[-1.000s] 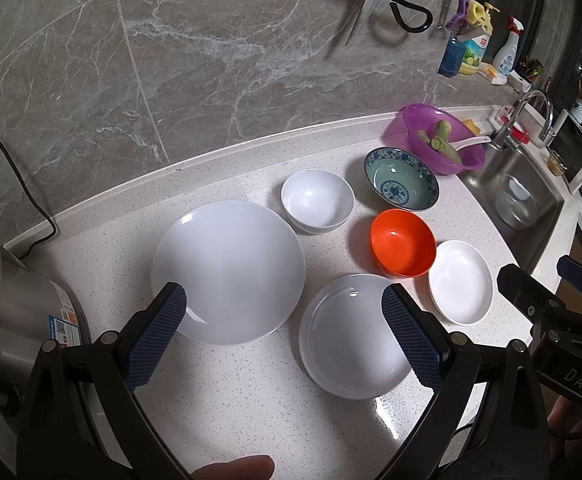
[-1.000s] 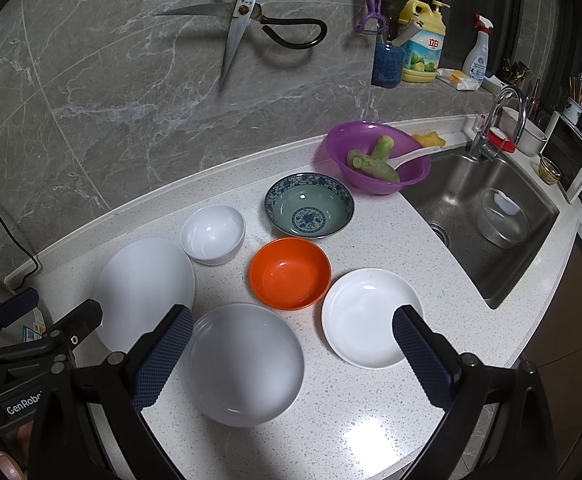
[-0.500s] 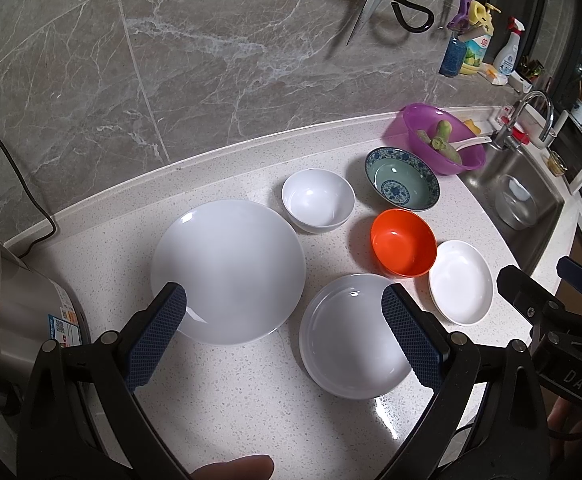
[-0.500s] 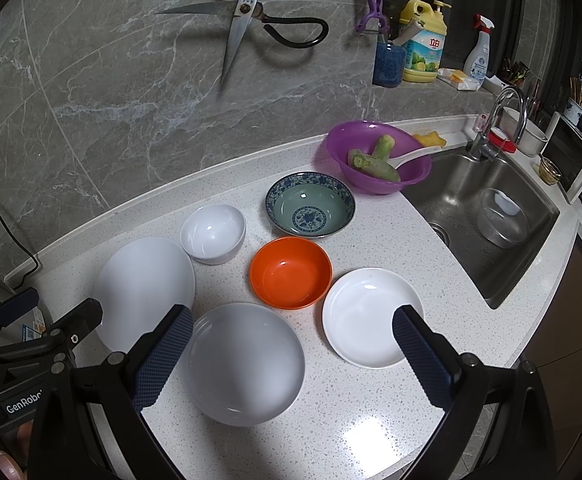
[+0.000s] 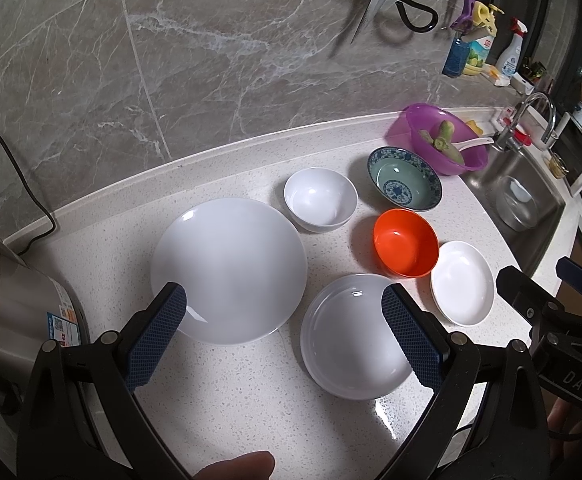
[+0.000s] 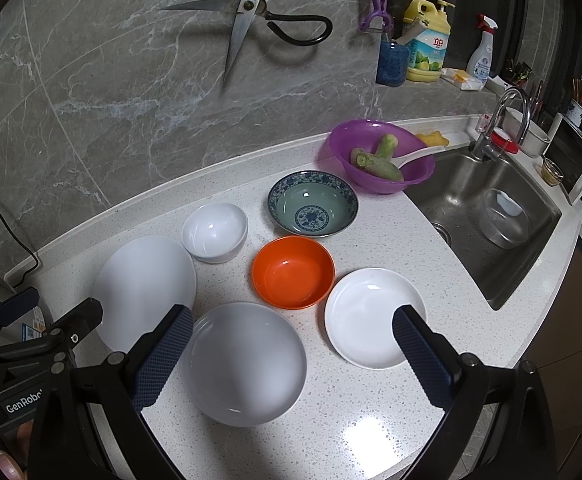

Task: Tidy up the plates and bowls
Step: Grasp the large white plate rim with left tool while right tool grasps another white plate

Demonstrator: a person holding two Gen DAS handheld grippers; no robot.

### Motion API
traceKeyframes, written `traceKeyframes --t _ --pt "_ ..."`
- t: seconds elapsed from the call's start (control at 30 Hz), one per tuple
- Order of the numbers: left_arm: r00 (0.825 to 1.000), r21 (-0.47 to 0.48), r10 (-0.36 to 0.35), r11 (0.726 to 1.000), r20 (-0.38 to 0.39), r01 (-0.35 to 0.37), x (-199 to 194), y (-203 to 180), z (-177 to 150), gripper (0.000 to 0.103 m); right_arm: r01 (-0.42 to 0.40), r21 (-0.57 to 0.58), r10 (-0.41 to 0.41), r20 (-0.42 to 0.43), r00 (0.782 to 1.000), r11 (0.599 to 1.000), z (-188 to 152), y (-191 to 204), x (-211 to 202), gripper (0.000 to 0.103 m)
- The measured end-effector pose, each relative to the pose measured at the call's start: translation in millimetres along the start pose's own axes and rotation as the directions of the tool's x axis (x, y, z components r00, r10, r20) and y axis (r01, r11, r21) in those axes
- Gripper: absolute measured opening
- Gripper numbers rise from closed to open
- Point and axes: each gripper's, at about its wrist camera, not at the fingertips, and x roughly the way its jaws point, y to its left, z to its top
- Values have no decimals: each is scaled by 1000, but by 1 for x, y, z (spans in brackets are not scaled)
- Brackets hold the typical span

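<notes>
Plates and bowls lie spread singly on the white speckled table (image 5: 251, 400), nothing stacked yet. Both grippers hover over the near edge with jaws wide open and empty. The medium round white plate (image 6: 247, 364) lies just ahead of the right gripper (image 6: 287, 364), while the large round white plate (image 5: 229, 270) sits ahead of the left gripper (image 5: 283, 340), which is nearer it.

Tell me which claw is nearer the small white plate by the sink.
Right. The right claw hovers open with one finger over the small white plate. The left claw hangs open farther left, over the large white plate and the middle plate.
</notes>
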Motion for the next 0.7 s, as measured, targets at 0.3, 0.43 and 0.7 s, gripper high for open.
traceKeyframes --t 0.3,0.43,0.7 --pt "1000 -37 9 999 -16 -9 13 18 -3 99 -20 -27 19 -16 1000 999 6 9 11 102" --pt "999 -66 44 997 -29 -46 25 39 -18 99 -89 -46 88 -35 996 995 9 16 23 102" --pt "996 -291 -27 957 -85 1 65 128 -72 95 -394 -17 388 -134 912 919 15 33 78 101"
